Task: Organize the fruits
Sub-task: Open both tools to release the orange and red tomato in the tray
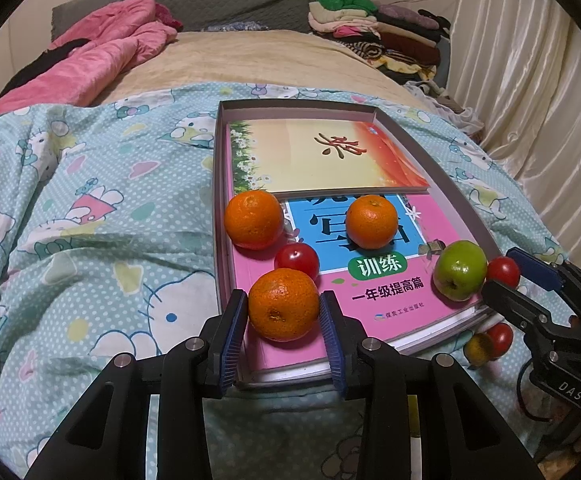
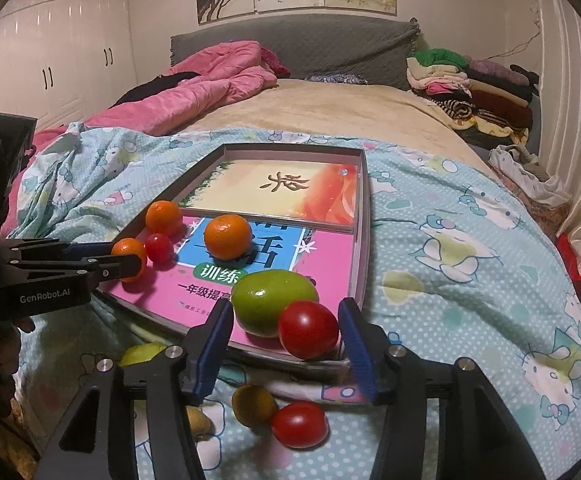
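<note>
A shallow grey box [image 1: 219, 168] [image 2: 364, 220] lies on the bed with two books inside. My left gripper [image 1: 284, 298] [image 2: 124, 260] is shut on an orange [image 1: 283, 304] [image 2: 129, 251] resting on the pink book. Two more oranges [image 1: 254, 220] [image 1: 371, 222] and a red tomato [image 1: 297, 260] sit behind it. My right gripper [image 2: 285, 306] [image 1: 516, 280] stands open at the box's near right corner. A red tomato [image 2: 308, 330] [image 1: 502, 272] lies between its pads with a gap on the left. A green fruit [image 2: 268, 300] [image 1: 460, 276] touches the tomato.
Outside the box, on the patterned quilt [image 2: 470, 280], lie a red tomato [image 2: 300, 424], an olive-yellow fruit [image 2: 254, 404] and a green fruit [image 2: 142, 354]. A pink duvet [image 1: 102, 64] and stacked clothes [image 1: 374, 28] lie far back. Curtains [image 1: 530, 80] hang on the right.
</note>
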Available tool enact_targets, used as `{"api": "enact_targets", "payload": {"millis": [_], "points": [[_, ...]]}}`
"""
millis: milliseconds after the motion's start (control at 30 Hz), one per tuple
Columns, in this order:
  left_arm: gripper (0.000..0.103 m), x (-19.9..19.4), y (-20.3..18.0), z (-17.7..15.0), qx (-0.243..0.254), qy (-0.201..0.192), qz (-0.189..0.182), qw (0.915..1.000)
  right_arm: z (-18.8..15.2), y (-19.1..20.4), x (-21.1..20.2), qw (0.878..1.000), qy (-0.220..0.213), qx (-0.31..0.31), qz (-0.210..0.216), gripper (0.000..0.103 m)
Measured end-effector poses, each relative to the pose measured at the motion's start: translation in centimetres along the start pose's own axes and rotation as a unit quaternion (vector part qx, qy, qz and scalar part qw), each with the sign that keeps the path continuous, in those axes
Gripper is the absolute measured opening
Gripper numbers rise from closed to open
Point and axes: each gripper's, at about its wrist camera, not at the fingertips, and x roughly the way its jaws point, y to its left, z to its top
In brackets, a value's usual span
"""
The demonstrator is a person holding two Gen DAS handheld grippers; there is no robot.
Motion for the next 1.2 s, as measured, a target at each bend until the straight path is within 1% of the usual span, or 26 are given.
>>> {"api": "enact_targets", "payload": {"millis": [167,300,433,633,733,933,1033,1100,1200], "points": [[0.038,0.0,0.0,0.0,-0.002,0.002,-0.003,1.0000,0.1,0.0,-0.1,1.000,-0.002,-0.001,-0.002,0.057],[0.039,-0.2,0.2,0.1,-0.009,0.003,-0.010,0.9999,0.1,0.0,-0.4,1.000,-0.008,0.001,-0.002,0.064],[0.040,-0.5,0.6,0.3,-0.020,-0.001,-0.020,0.9996,0.1,-0.1,-0.4,1.000,-0.008,0.003,-0.003,0.065],[0.048,-0.8,0.8,0.3,-0.024,-0.003,-0.024,0.9994,0.1,-0.1,-0.5,1.000,-0.011,0.006,-0.004,0.065],[0.051,-0.9,0.7,0.3,-0.026,-0.002,-0.027,0.9993,0.1,-0.2,-0.5,1.000,-0.014,0.007,-0.005,0.069],[0.060,-1.3,0.5,0.4,-0.026,-0.006,-0.033,0.9991,0.2,-0.3,-0.7,1.000,-0.018,0.012,-0.007,0.072],[0.064,-1.6,0.4,0.4,-0.026,-0.012,-0.031,0.9991,0.2,-0.3,-0.7,1.000,-0.020,0.011,-0.008,0.073],[0.066,-1.8,0.4,0.4,-0.029,-0.016,-0.032,0.9990,0.2,-0.3,-0.7,1.000,-0.021,0.012,-0.007,0.076],[0.068,-2.4,0.6,0.5,-0.035,-0.025,-0.035,0.9985,0.3,-0.3,-0.8,1.000,-0.023,0.012,-0.008,0.077]]}}
